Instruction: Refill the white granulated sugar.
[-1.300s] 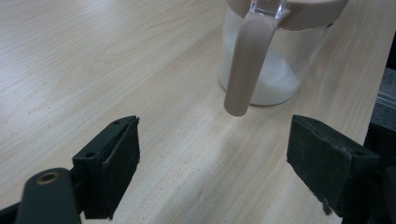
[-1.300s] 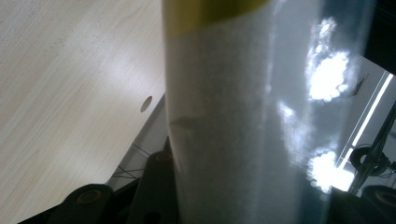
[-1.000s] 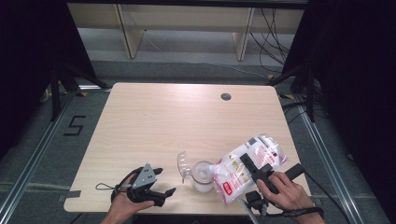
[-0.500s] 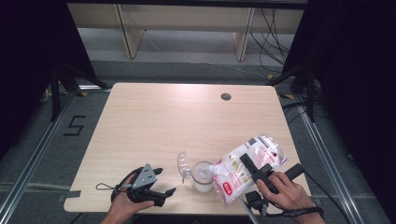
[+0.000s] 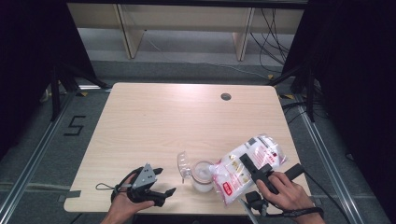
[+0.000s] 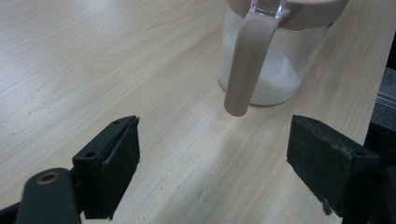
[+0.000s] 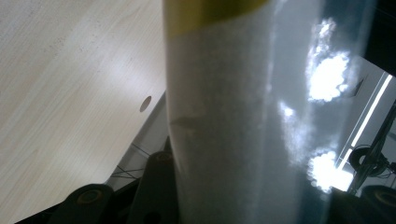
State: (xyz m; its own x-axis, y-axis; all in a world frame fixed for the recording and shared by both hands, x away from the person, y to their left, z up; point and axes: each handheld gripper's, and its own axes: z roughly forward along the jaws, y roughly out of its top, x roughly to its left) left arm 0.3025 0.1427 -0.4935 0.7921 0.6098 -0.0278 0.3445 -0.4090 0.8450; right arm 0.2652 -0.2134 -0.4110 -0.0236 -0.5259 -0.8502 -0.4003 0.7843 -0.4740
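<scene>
Clamping a single clear bag (image 5: 247,170) of white grains, the right gripper (image 5: 259,173) holds it tilted, its lower end right over the open mouth of one jar (image 5: 201,176). In the right gripper view the bag (image 7: 243,116) stands so close in front that both fingers are hidden behind it; only dark hinge parts show at the bottom edge, and the bag's print is cut off but for a yellow band at the top. How firmly the pads press cannot be made out there, though the high view shows the black fingers closed across the bag's middle. Beyond the bag, off to one side, lies bare wooden surface (image 7: 60,84) with one small round hole in it.

The left gripper (image 5: 159,183) rests low on the surface (image 5: 187,121) at the near edge, its fingers (image 6: 112,163) spread wide and holding nothing. Straight ahead of them, a little apart, stands the jar (image 6: 273,70), clear-walled, with a beige rim and one beige handle hanging toward the fingers. A shallow heap of white grains lies at its bottom. The jar's top is cut off by the frame in the left gripper view. From above, a clear flip lid (image 5: 183,164) stands open on the jar's side nearer the left gripper; its hinge is too small to make out.

Two grippers, one bag, one jar.
</scene>
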